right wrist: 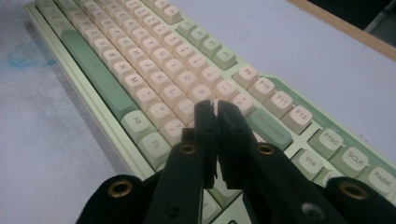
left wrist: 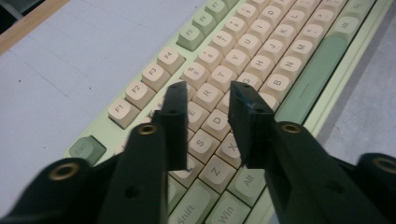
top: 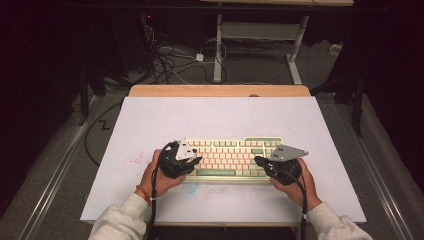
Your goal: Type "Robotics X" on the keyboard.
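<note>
A pale green keyboard [top: 227, 159] with cream and green keys lies flat on the white table [top: 150, 125], toward the near edge and roughly centred between the person's hands. The left tongs [top: 198, 160] hover over the keyboard's left end; in the left gripper view [left wrist: 208, 100] they stand apart with nothing between them, their tips above the E, R and D keys, no key gripped. The right tongs [top: 258, 161] sit over the keyboard's right end; in the right gripper view [right wrist: 215, 109] they are closed nearly together, only a thin slit between the pads, holding nothing, with the tips just above the cream keys near the long green key. Each hand grasps its gripper body from behind, sleeves resting at the table's near edge
</note>
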A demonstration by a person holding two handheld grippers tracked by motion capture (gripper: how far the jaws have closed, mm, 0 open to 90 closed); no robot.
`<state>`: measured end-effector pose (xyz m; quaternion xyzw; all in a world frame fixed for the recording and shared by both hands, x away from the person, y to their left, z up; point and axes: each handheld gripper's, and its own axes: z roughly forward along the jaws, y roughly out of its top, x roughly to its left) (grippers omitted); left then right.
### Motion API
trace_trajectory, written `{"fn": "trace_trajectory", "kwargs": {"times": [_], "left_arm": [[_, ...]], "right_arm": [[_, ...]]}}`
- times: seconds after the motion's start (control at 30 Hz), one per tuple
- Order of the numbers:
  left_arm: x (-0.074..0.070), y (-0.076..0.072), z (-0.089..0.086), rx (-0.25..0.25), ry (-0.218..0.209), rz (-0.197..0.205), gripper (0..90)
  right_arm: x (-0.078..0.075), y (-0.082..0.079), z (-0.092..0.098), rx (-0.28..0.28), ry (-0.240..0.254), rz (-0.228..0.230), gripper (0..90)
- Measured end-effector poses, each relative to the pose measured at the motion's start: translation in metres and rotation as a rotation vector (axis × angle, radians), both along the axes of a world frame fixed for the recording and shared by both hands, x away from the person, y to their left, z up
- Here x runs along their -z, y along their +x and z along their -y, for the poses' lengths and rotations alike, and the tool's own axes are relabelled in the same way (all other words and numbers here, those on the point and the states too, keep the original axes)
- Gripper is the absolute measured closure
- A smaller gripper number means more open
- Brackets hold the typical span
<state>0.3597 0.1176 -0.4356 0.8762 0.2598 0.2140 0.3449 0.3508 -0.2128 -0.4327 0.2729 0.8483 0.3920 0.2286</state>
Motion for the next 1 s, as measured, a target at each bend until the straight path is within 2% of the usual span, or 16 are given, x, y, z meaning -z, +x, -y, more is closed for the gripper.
{"fn": "trace_trajectory", "kwargs": {"times": [0.2, 0.3, 0.43, 0.5, 0.67, 0.83, 0.9, 1.0], "left_arm": [[0.0004, -0.002, -0.0004, -0.019, -0.014, 0.028, 47.4], [0.0008, -0.0039, 0.001, -0.021, -0.013, 0.046, 40.5], [0.0018, -0.0052, 0.0022, -0.006, -0.002, 0.047, 39.0], [0.0029, -0.0064, 0.0033, -0.012, 0.005, 0.062, 35.7], [0.0043, -0.0064, 0.0038, -0.026, -0.007, 0.065, 25.5], [0.0049, -0.0069, 0.0043, -0.027, -0.012, 0.071, 20.7], [0.0046, -0.0074, 0.0046, -0.026, -0.006, 0.092, 19.3], [0.0041, -0.0085, 0.0053, -0.02, 0.0, 0.101, 17.3]], "right_arm": [[-0.0018, -0.0011, -0.0002, 0.001, 0.006, 0.008, 81.7], [-0.0014, -0.0018, -0.0012, 0.003, 0.009, 0.011, 75.1], [-0.0004, -0.0019, -0.0022, 0.011, 0.005, 0.016, 66.0], [0.0005, -0.0016, -0.003, 0.018, 0.003, 0.014, 60.7], [0.0009, -0.0017, -0.0044, 0.03, 0.009, 0.033, 46.3], [0.0019, -0.0018, -0.0057, 0.053, 0.007, 0.052, 33.6], [0.002, -0.0016, -0.0055, 0.065, 0.009, 0.064, 29.2], [0.0017, -0.0014, -0.0051, 0.079, 0.019, 0.076, 25.8]]}}
